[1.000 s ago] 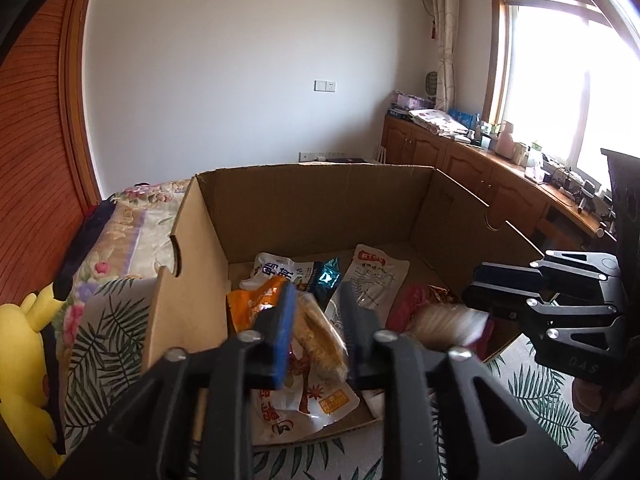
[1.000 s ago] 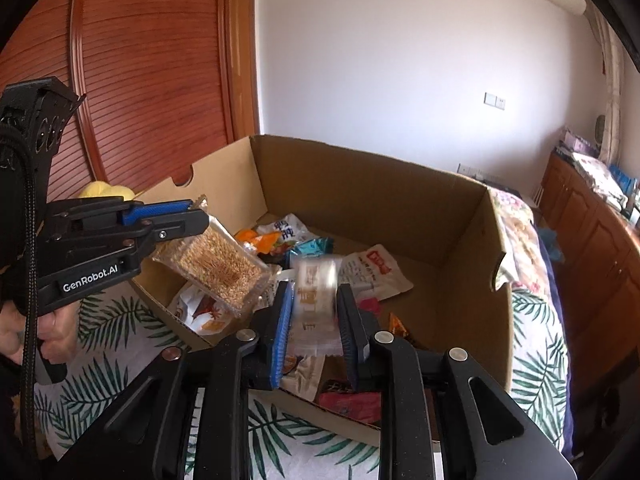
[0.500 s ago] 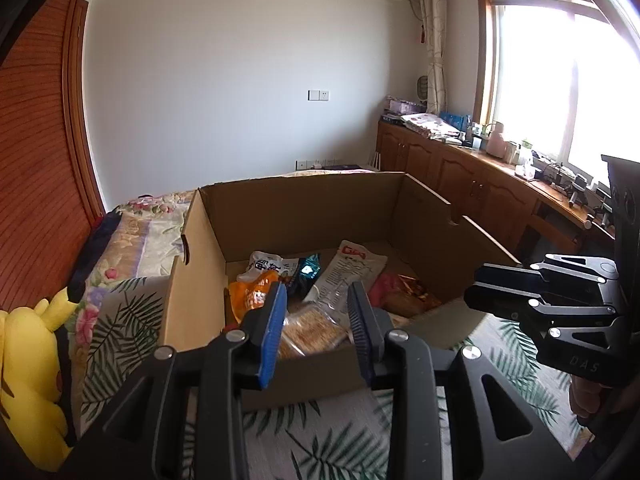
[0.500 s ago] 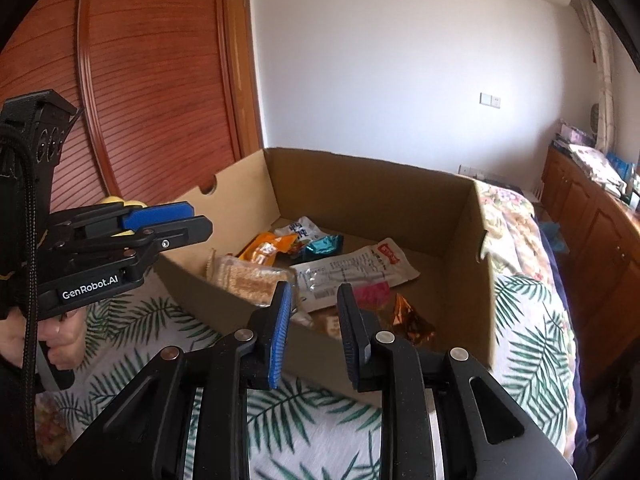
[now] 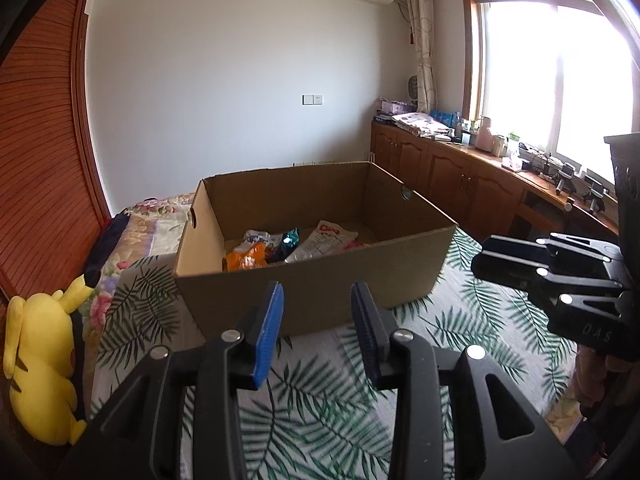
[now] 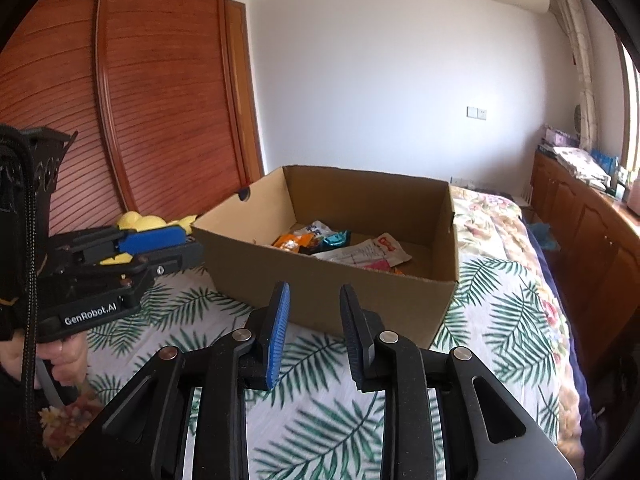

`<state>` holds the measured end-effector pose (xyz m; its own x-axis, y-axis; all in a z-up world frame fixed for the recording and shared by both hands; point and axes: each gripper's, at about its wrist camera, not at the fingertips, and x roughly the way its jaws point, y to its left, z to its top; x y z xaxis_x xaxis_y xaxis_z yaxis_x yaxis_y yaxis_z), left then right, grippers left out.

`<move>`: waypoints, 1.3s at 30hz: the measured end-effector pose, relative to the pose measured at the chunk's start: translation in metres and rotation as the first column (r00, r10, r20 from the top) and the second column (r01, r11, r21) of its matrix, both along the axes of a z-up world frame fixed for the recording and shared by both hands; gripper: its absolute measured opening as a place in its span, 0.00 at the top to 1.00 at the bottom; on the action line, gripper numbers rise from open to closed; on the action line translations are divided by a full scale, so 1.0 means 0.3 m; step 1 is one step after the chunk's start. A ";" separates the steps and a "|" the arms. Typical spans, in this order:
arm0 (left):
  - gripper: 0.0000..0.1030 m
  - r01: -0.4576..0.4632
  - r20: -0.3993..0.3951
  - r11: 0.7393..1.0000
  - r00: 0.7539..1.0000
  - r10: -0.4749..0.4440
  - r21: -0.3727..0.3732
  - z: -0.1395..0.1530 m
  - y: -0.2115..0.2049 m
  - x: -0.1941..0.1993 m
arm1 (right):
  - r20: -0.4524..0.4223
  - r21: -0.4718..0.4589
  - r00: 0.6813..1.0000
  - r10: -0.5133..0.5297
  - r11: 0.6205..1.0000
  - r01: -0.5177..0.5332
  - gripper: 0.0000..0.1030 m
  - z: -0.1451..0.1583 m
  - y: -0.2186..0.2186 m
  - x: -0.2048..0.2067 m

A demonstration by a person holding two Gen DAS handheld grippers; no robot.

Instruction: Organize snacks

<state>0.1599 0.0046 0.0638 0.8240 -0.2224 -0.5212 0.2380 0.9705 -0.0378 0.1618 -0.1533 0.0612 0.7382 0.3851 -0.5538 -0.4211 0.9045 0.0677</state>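
Both packets now lie in the box [image 5: 304, 280]; left gripper [image 5: 317, 334] and right gripper [image 6: 313, 334] have pulled back short of it, jaws opening, empty, ready for more snacks.

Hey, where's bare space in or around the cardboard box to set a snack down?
Free: the box floor along its right wall, and the leaf-print bedspread in front of the box. Crowded: the box's middle and left, where the snack packets pile up.
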 end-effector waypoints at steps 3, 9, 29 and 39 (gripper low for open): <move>0.64 -0.002 0.000 1.000 1.000 0.002 0.006 -0.003 -0.004 -0.044 | 0.006 0.008 1.000 -0.011 1.000 0.011 0.71 0.007 -0.004 -0.043; 0.59 -0.016 0.013 1.000 1.000 0.016 0.024 0.006 -0.017 -0.126 | 0.011 0.012 0.999 -0.037 0.999 0.037 0.59 0.011 -0.014 -0.110; 0.09 -0.085 0.106 0.996 0.991 0.081 0.035 0.018 -0.050 -0.279 | 0.084 0.013 0.979 -0.186 0.983 0.186 0.08 0.021 -0.052 -0.213; 0.07 -0.141 0.123 0.990 0.983 0.136 0.029 0.010 -0.054 -0.318 | 0.094 0.019 0.969 -0.230 0.973 0.229 0.05 -0.006 -0.056 -0.262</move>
